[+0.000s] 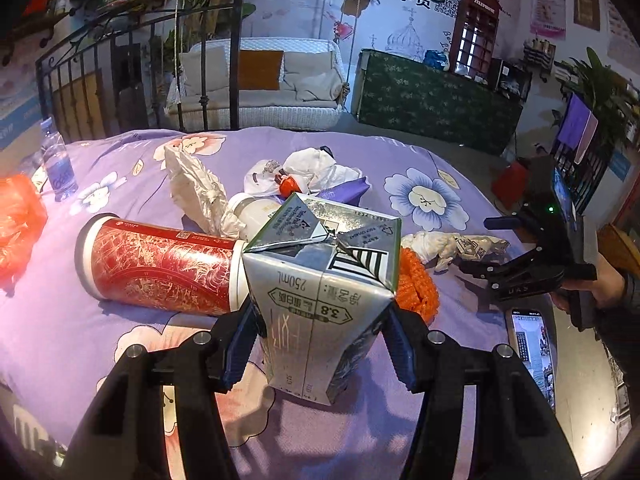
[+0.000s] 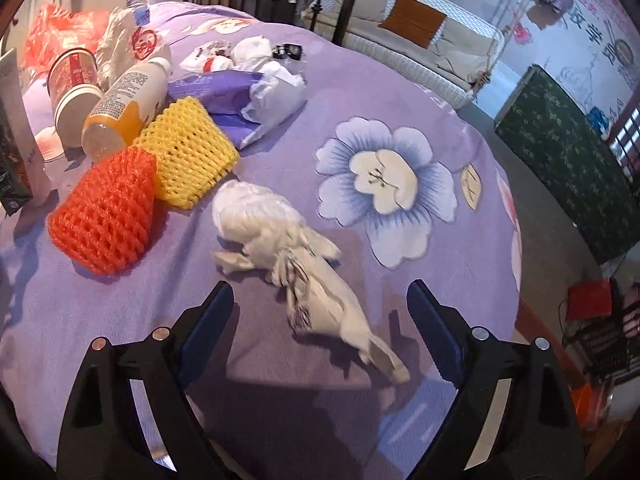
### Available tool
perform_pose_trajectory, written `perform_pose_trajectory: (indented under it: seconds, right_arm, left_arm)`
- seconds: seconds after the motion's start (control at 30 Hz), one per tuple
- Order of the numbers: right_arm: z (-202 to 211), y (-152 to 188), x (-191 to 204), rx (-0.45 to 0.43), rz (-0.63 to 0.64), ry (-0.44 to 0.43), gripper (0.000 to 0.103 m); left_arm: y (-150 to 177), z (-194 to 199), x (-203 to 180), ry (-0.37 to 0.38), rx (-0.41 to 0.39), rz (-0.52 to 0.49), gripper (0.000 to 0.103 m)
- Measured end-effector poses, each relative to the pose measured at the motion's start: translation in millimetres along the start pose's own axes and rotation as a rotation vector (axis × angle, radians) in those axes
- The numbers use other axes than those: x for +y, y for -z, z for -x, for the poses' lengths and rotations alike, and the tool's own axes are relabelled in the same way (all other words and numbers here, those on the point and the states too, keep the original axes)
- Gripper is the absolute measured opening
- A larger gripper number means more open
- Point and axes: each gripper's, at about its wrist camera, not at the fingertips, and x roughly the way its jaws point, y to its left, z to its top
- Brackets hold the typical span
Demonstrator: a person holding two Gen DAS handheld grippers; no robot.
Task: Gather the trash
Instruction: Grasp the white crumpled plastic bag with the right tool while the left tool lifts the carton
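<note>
Milk carton [image 1: 320, 292] — in left hand-held gripper [image 1: 320, 344]

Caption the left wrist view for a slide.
Left gripper shut on a milk carton above the littered purple floral bedsheet.

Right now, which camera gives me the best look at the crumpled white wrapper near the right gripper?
The right wrist view: the crumpled white wrapper lies whole on the purple cloth ahead of the open right gripper. The left wrist view shows it small, off to the side.
</note>
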Motion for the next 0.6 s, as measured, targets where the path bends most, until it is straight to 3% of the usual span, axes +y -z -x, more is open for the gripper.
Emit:
perform_pose_trajectory:
  seconds: [0.23, 0.3, 0.33, 0.37, 0.6]
  right_arm:
    - [-18.3, -3.5, -2.3, 0.068, -0.006, 0.039, 0.081]
    - [-15.8, 2.7, -7.1, 0.076, -0.019, 0.043, 0.067]
    - [-15.1, 5.8, -9.8, 0.081, -0.029, 0.021, 0.045]
    - [-14.8, 10.2, -11.5, 0.082, -0.041, -0.004, 0.032]
    - [1.6, 18.1, -15.6, 0.052, -0.098, 0.011, 0.030]
  left_arm:
    - [7.3, 5.3, 3.8, -0.020, -0.004, 0.003, 0.056]
    - [9.5, 7.2, 4.6, -0.023, -0.006, 0.000, 0.056]
    - [10.6, 7.5, 5.0, -0.021, -0.007, 0.001, 0.056]
    - [10.9, 7.1, 6.0, -0.019, -0.007, 0.005, 0.056]
    - [13.9, 12.3, 8.7, -0.020, -0.021, 0.030, 0.056]
